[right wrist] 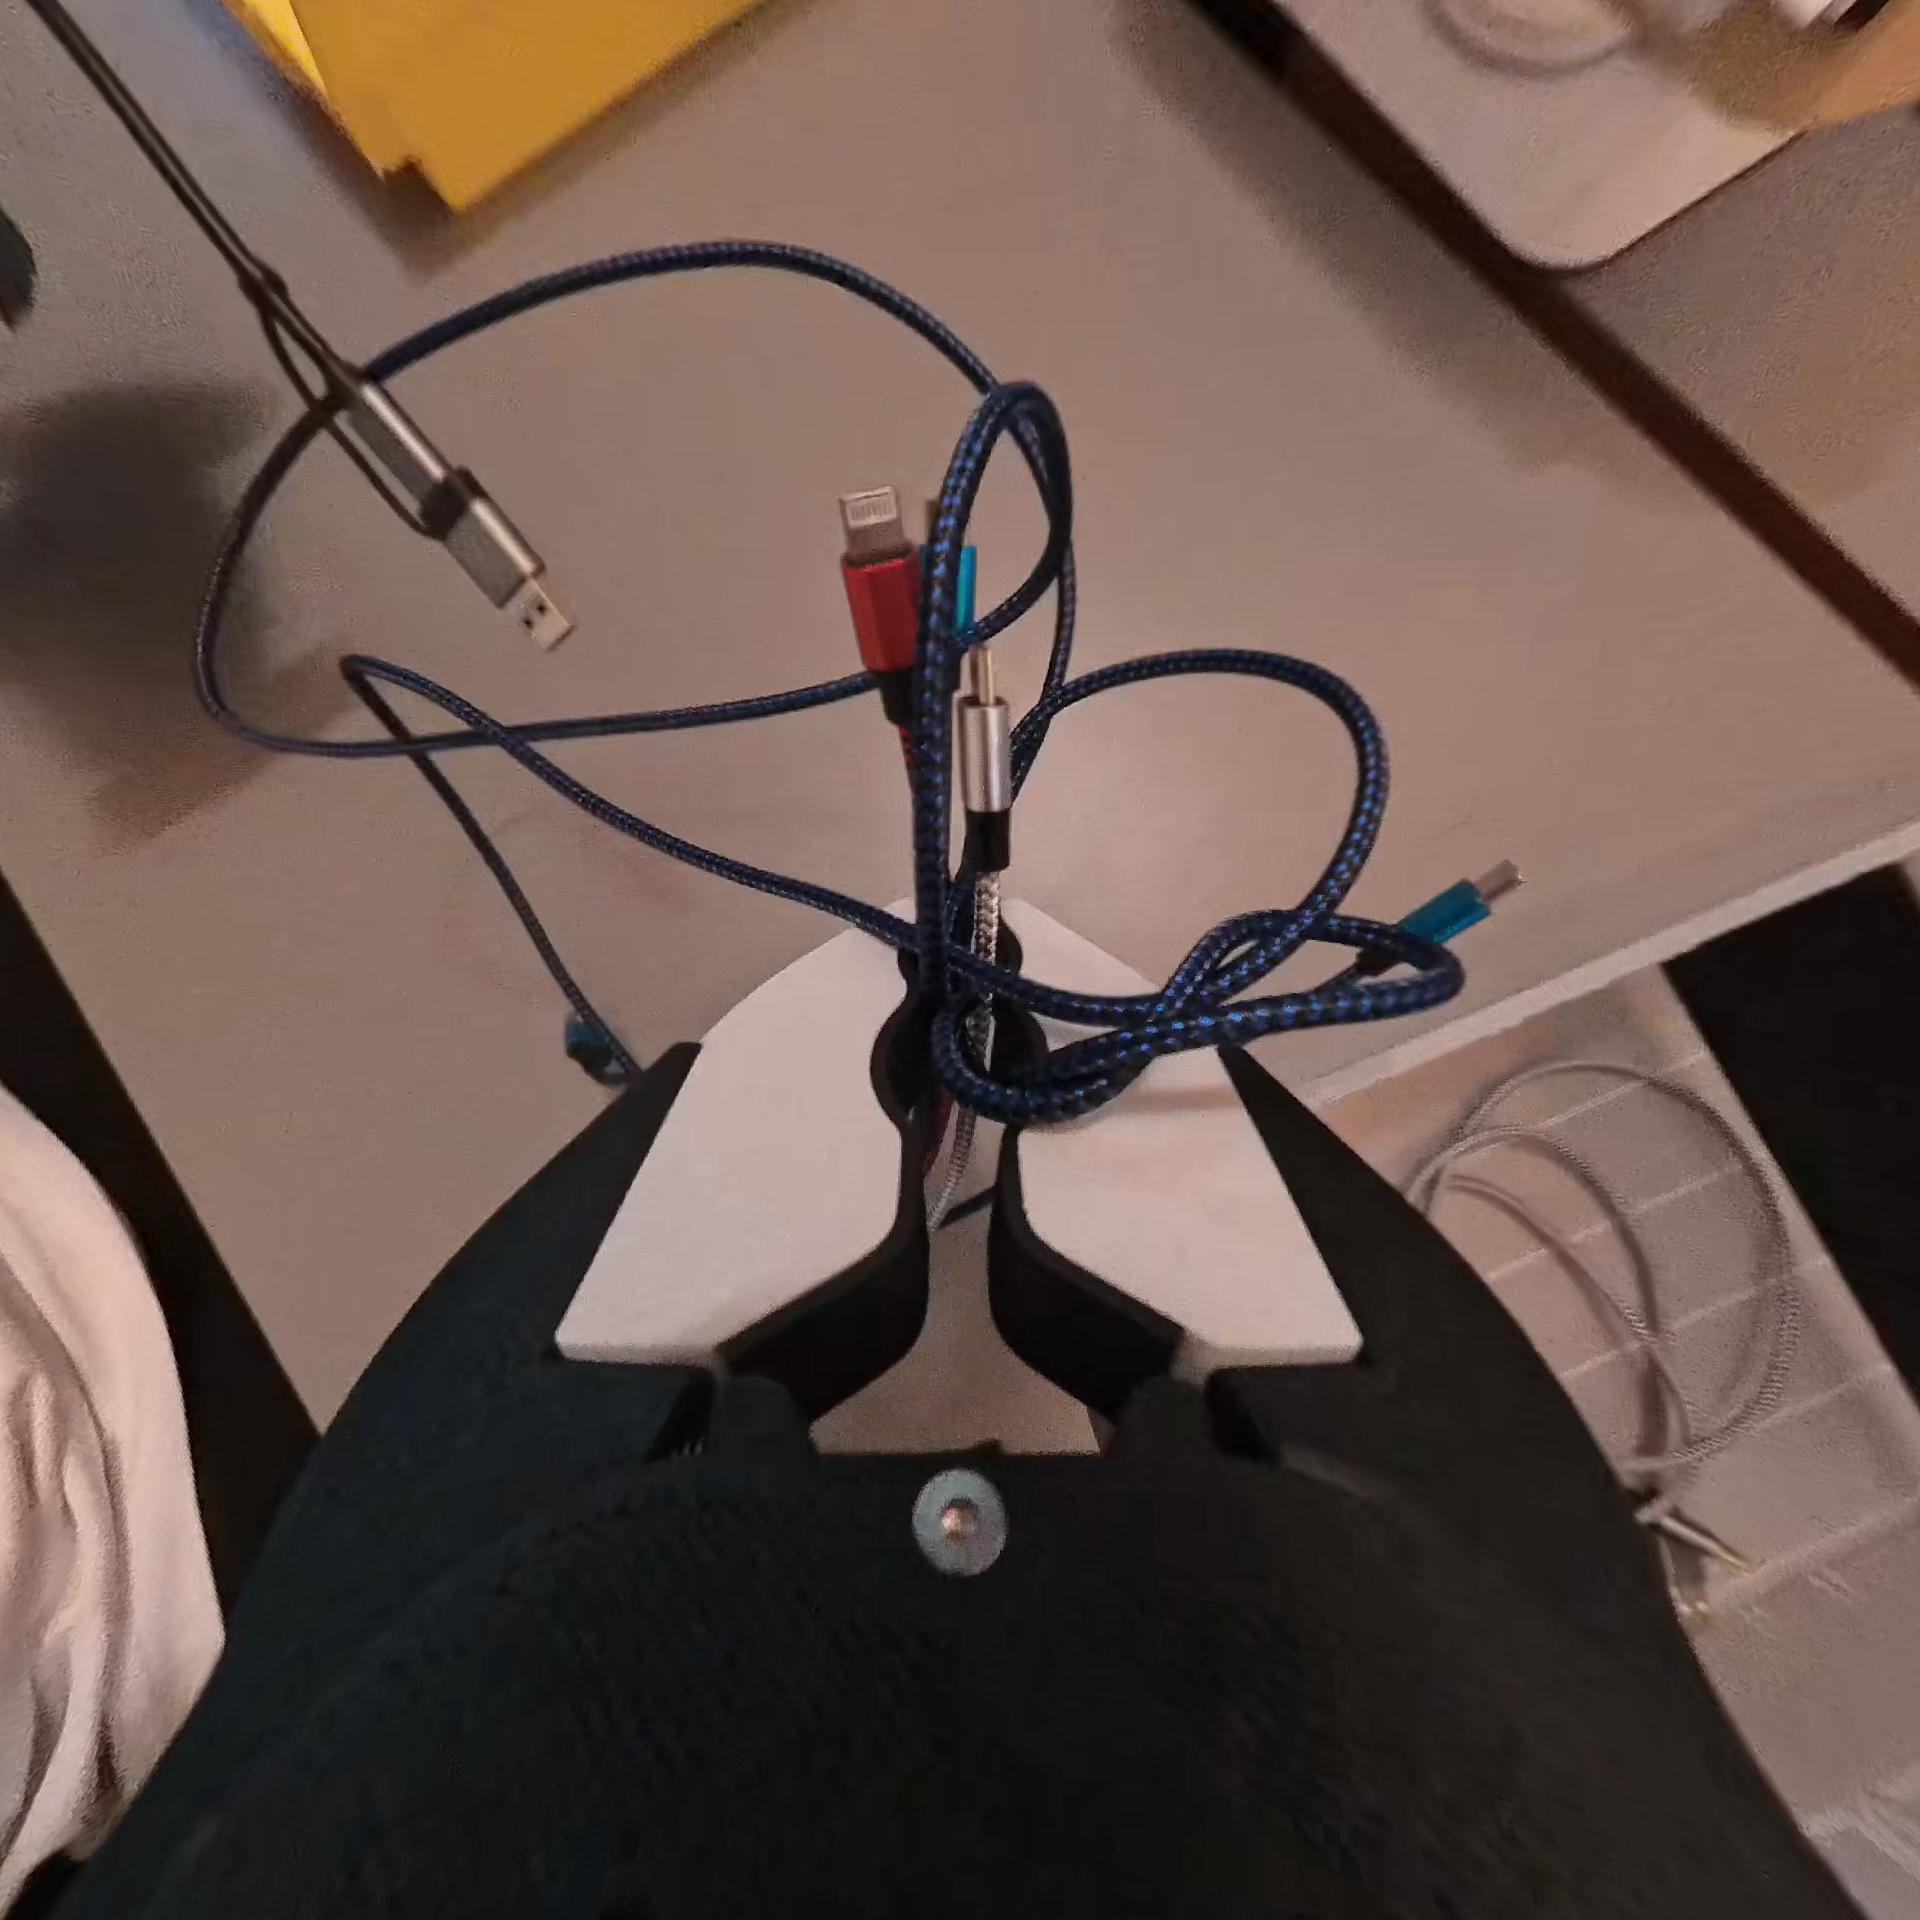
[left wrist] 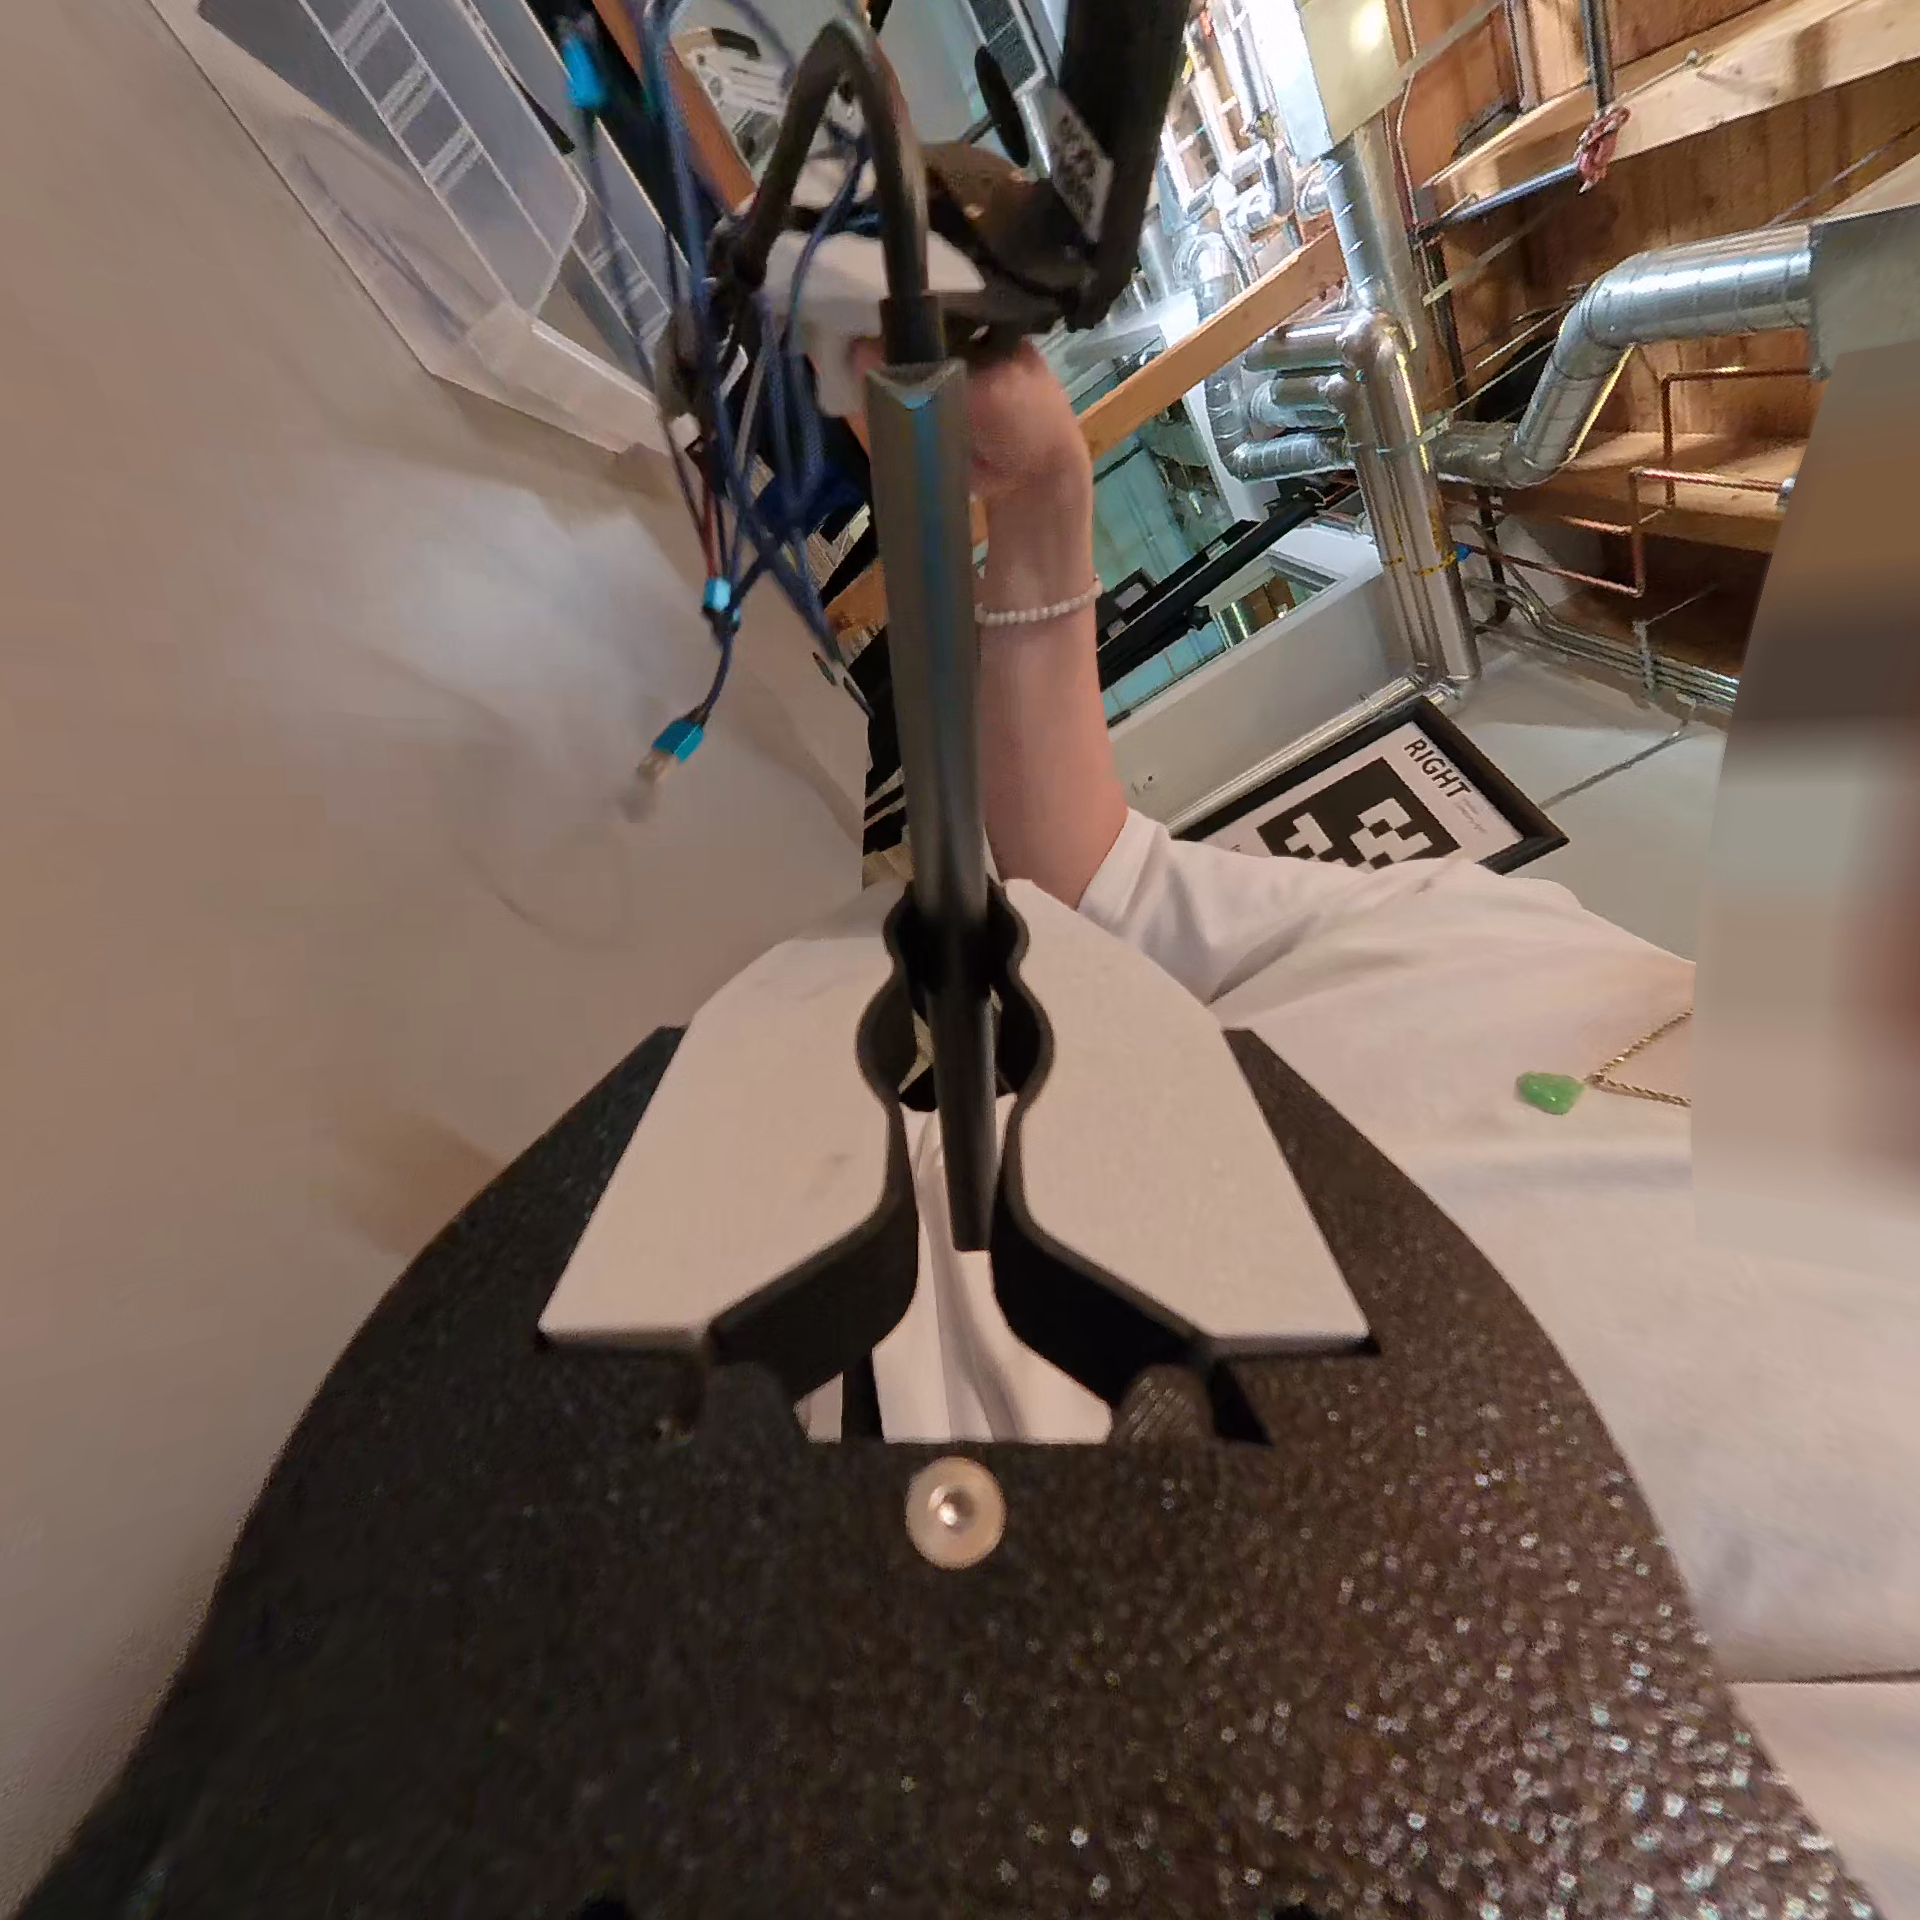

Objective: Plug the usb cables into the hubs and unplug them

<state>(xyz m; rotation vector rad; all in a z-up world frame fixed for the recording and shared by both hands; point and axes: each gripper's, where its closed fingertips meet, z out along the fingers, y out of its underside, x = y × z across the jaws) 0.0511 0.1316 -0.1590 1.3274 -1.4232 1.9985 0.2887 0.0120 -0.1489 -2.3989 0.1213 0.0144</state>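
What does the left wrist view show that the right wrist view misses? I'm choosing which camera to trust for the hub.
Only the left wrist view shows the dark grey hub clamped in the left gripper, its black lead, the person's hand and a clear bin. Only the right wrist view shows the red-shelled plug, the silver plug, the grey adapter and a yellow sheet. Both show the right gripper shut on the blue braided cables, and the table.
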